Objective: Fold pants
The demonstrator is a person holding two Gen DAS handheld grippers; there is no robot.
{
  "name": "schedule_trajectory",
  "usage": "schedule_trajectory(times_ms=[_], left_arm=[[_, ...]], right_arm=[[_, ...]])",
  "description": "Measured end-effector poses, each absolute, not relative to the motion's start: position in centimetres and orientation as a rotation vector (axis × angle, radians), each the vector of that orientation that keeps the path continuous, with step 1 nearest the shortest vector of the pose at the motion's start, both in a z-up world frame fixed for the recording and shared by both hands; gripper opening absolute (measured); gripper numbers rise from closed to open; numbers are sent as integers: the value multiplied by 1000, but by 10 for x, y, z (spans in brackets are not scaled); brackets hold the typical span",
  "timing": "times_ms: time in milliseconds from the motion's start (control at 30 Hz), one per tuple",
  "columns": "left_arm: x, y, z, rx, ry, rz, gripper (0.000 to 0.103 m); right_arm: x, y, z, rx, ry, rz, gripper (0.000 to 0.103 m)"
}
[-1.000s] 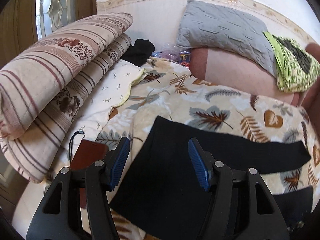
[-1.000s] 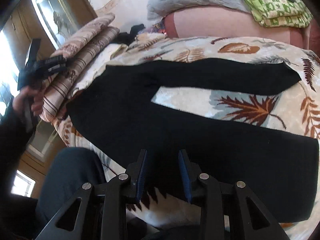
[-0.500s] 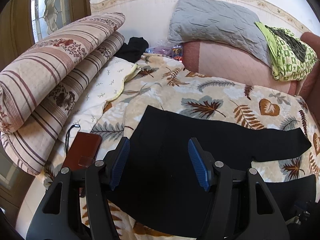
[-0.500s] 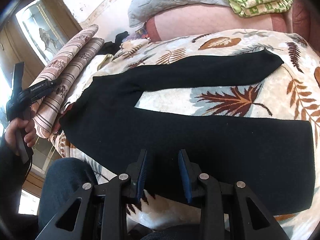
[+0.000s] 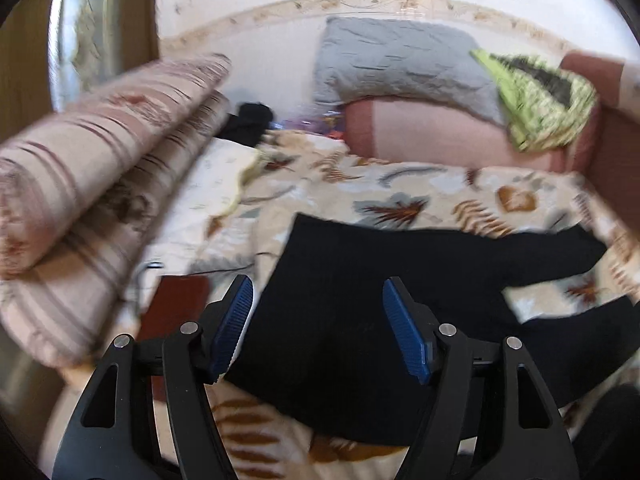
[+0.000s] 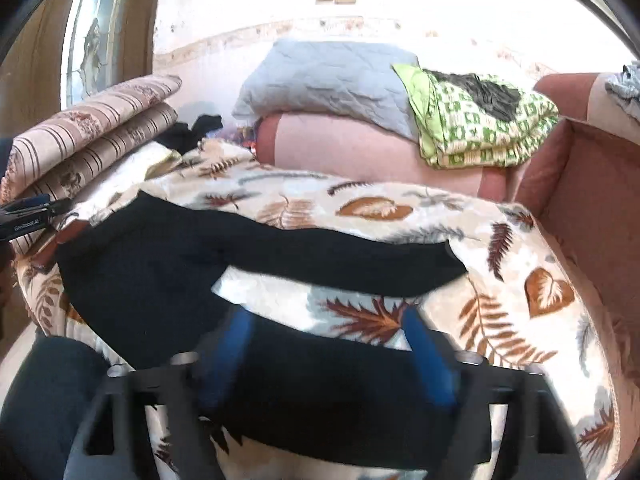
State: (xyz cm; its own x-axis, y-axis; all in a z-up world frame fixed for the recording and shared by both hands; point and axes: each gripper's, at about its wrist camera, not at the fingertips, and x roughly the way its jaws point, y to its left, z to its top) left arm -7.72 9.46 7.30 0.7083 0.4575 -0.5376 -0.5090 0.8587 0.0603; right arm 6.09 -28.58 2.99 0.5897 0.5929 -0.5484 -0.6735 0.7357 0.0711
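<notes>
A: Starting with the left wrist view. Looking at the pants (image 5: 360,304), black, lying flat on the leaf-print blanket (image 5: 400,184), filling the lower middle of the frame.

B: Left gripper (image 5: 318,320)?

A: Spread wide, holding nothing, hovering with the waist end right between and under the blue pads (image 5: 234,324). Long axis running from lower centre out toward the right edge, one leg reaching mid right, the other trailing off lower right. Blurring a lot, so not calling the contact either way.

B: Anything beside it?

A: Brown wallet (image 5: 176,304) sitting just left of the left finger, close to the waist edge. Striped quilt (image 5: 100,184) piling up at the left of the frame.

B: Moving to the right wrist view.

A: Pants (image 6: 160,272) again, waist at centre left, far leg stretching to centre right, near leg crossing the bottom of the frame. Right gripper (image 6: 326,356) blurring badly, fingers seeming parted over the near leg, gripping nothing visible. Left gripper (image 6: 30,216) poking in at the left edge, next to the waist.

B: So which hand for which end?

A: Judging left as nearer the waist, right as nearer the near leg. Probably needing to carry the near leg up the frame onto the far one.
</notes>
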Motion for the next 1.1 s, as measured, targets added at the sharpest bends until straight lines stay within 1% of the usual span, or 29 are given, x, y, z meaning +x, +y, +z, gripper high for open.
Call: schedule_trajectory(times_ms=[100, 200, 233, 333, 433, 600, 767, 900, 1000, 1033, 1067, 1100], left_arm=[[-52, 133, 82, -186, 591, 447, 68], [5, 179, 78, -255, 737, 291, 68], [20, 185, 76, -223, 776, 280, 68], [69, 194, 66, -2, 886, 228, 68], [102, 210, 51, 92, 984, 159, 68], [121, 231, 21, 57, 1129, 12, 68], [126, 249, 10, -39, 1132, -26, 68], [134, 253, -7, -41, 1171, -25, 68], [135, 253, -10, -52, 1161, -33, 68], [134, 254, -9, -69, 1155, -43, 66], [133, 255, -7, -87, 1150, -53, 50], [131, 254, -6, -94, 1152, -64, 41]], right_arm=[[77, -286, 11, -67, 714, 817, 77], [89, -285, -15, -57, 847, 772, 66], [94, -286, -19, -35, 872, 774, 59], [97, -286, -23, -22, 894, 783, 59], [95, -281, -26, -35, 905, 797, 59], [96, -279, -29, -39, 918, 794, 59], [96, -275, -29, -53, 925, 795, 59], [95, -271, -30, -71, 927, 799, 59], [94, -272, -29, -74, 925, 790, 59], [94, -272, -29, -75, 926, 788, 59], [94, -271, -30, -78, 927, 786, 59], [94, -271, -30, -81, 928, 786, 59]])
